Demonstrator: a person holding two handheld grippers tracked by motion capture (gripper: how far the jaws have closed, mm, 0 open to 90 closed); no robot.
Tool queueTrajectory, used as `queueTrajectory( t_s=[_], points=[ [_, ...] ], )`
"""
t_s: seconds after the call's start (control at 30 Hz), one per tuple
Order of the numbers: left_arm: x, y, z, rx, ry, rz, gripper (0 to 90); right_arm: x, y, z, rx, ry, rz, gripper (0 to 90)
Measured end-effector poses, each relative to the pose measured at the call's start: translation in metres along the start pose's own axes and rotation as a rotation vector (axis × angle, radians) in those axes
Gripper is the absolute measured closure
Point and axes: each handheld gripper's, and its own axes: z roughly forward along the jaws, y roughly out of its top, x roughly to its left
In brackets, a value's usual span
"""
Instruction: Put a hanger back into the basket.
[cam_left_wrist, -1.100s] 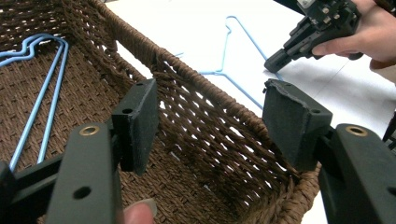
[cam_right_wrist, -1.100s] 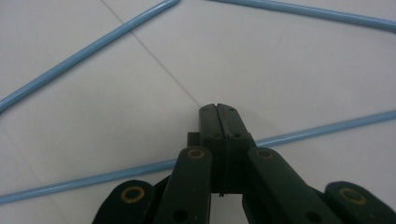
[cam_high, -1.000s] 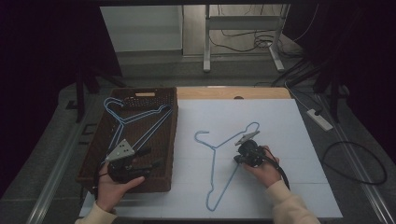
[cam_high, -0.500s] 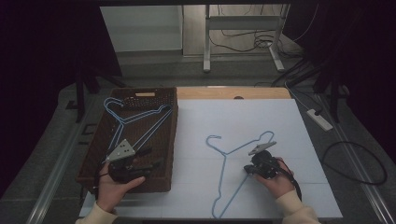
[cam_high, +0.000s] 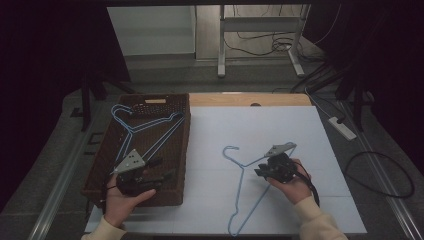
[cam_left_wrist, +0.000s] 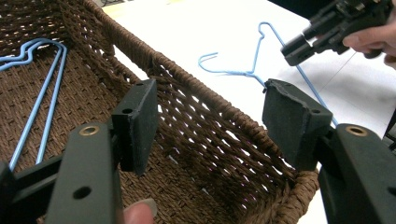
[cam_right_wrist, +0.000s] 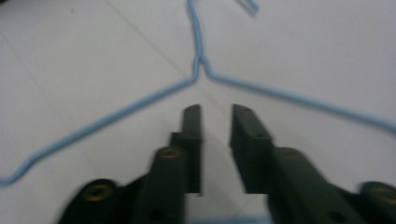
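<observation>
On the desk (cam_high: 310, 130), a white sheet covers most of the top, and a brown wicker basket (cam_high: 177, 150) sits at its left edge. Right of the basket, a blue wire hanger (cam_high: 241, 172) lies flat on the sheet, its hook toward the basket and its long bar running down toward the near edge. A second pair of blue hangers (cam_high: 145, 127) rests inside the basket, hooks toward its far left corner.

The right gripper (cam_high: 261, 171) is held low just beside the loose hanger's shoulder, on the side away from the basket. From its own camera the jaws stand a little apart with nothing between them, tips aimed at the hanger's neck (cam_right_wrist: 200, 63) and just short of the wire. That picture is slightly blurred.

The left gripper (cam_high: 162, 170) sits over the basket's near end, in a hand (cam_high: 122, 200) resting at the basket's front wall. Its jaws are wide apart and bare; looking along them you see the basket's woven right wall (cam_left_wrist: 201, 102), with the loose hanger (cam_left_wrist: 243, 72) and the other gripper (cam_left_wrist: 299, 49) beyond it.
</observation>
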Motion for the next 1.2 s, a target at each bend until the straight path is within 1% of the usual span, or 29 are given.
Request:
queueTrajectory(
  t_s=[0.03,0.1,0.13,0.17,0.2,0.4,0.53,0.57,0.67,0.77,0.83,0.87,0.9,0.97,1.07,1.1,1.13,1.2],
  points=[
    [0.0,0.0,0.0,0.0,0.0,0.001,37.1,0.0,0.005,0.002,-0.006,0.003,-0.01,58.8],
    [0.0,0.0,0.0,-0.001,-0.001,0.002,37.1,-0.001,0.016,0.009,-0.009,0.004,-0.018,51.4],
    [0.0,0.0,0.0,-0.001,-0.001,0.002,37.1,-0.001,0.016,0.009,-0.009,0.004,-0.018,51.4],
    [0.0,0.0,0.0,-0.001,0.0,0.002,37.1,-0.002,0.022,0.013,-0.001,0.009,-0.021,49.8],
    [0.001,0.0,-0.001,-0.002,-0.001,0.003,37.0,-0.003,0.03,0.02,0.008,0.029,-0.027,47.6],
    [0.001,0.0,-0.002,-0.008,-0.003,0.004,36.9,0.0,0.064,0.05,0.058,0.056,-0.085,43.2],
    [0.001,0.0,-0.002,-0.007,-0.008,0.005,36.9,0.002,0.083,0.072,0.111,0.067,-0.104,43.8],
    [0.002,0.0,-0.002,-0.007,-0.008,0.004,36.9,0.002,0.083,0.072,0.111,0.067,-0.104,43.8],
    [0.003,-0.001,-0.002,-0.005,-0.008,0.004,36.9,0.003,0.09,0.082,0.146,0.075,-0.117,46.5],
    [0.003,-0.001,-0.002,0.0,-0.009,0.004,36.6,0.004,0.093,0.091,0.18,0.068,-0.135,49.6],
    [0.003,0.0,-0.002,0.001,-0.01,0.005,36.5,0.004,0.094,0.096,0.205,0.064,-0.154,53.7],
    [0.003,0.0,-0.002,0.0,-0.01,0.004,36.5,0.005,0.096,0.099,0.222,0.068,-0.164,58.0],
    [0.003,0.0,-0.001,0.0,-0.011,0.004,36.5,0.005,0.096,0.099,0.222,0.068,-0.164,58.0],
    [0.002,0.0,-0.001,0.0,-0.011,0.004,36.5,0.008,0.098,0.101,0.245,0.064,-0.186,63.8],
    [0.002,0.0,-0.001,0.001,-0.013,0.006,36.5,0.011,0.101,0.102,0.263,0.073,-0.195,79.8],
    [0.001,0.0,-0.001,0.002,-0.013,0.007,36.5,0.012,0.101,0.103,0.271,0.074,-0.194,83.7],
    [0.001,0.0,-0.001,0.001,-0.012,0.008,36.5,0.012,0.102,0.103,0.28,0.069,-0.195,86.4],
    [0.001,0.0,-0.001,0.001,-0.01,0.008,36.4,0.014,0.103,0.103,0.285,0.062,-0.2,86.9]
  ],
)
